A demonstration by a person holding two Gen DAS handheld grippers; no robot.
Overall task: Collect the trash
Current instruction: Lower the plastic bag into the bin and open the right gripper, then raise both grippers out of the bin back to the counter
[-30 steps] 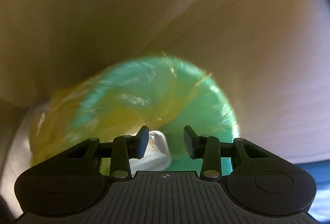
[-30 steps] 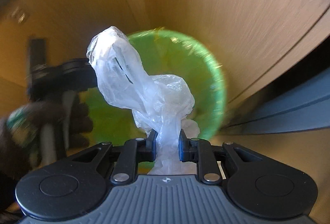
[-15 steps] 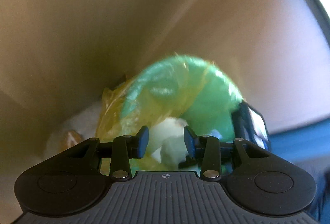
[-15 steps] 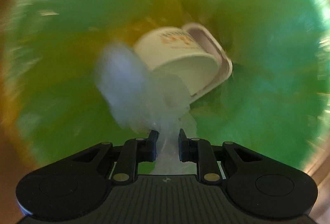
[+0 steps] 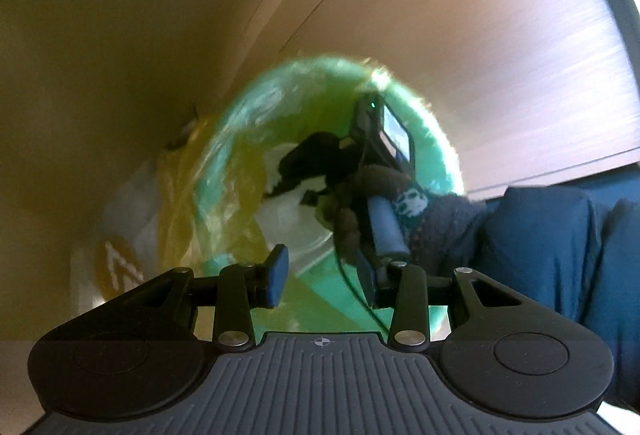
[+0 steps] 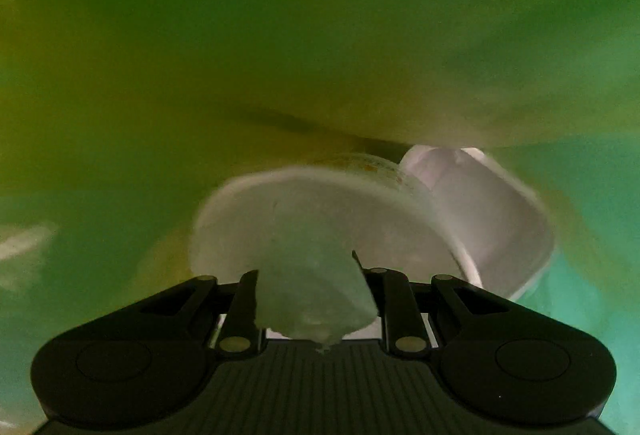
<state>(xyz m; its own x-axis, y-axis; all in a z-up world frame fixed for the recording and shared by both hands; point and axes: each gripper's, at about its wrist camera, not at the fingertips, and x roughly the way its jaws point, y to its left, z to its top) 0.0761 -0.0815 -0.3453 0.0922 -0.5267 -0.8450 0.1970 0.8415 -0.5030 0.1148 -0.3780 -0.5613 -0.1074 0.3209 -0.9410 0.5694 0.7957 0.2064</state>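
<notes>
A green trash bin with a yellowish plastic liner (image 5: 240,155) stands against a wooden wall. My left gripper (image 5: 324,275) is open and empty, just above its rim. My right gripper (image 6: 312,295) is deep inside the bin; its jaws now stand apart, with the crumpled clear plastic bag (image 6: 312,299) still lying between them. Below it lie a white cup (image 6: 312,211) and a white tub (image 6: 492,211). In the left wrist view the right gripper's body and the gloved hand (image 5: 384,195) reach down into the bin.
A wooden cabinet wall (image 5: 480,35) rises behind the bin. A white bag with an orange mark (image 5: 120,267) sits left of the bin. The person's blue sleeve (image 5: 552,251) fills the right side.
My right gripper dove from above the bin to deep inside it and its jaws opened around the plastic bag. My left gripper stayed open by the rim while the right hand came into its view.
</notes>
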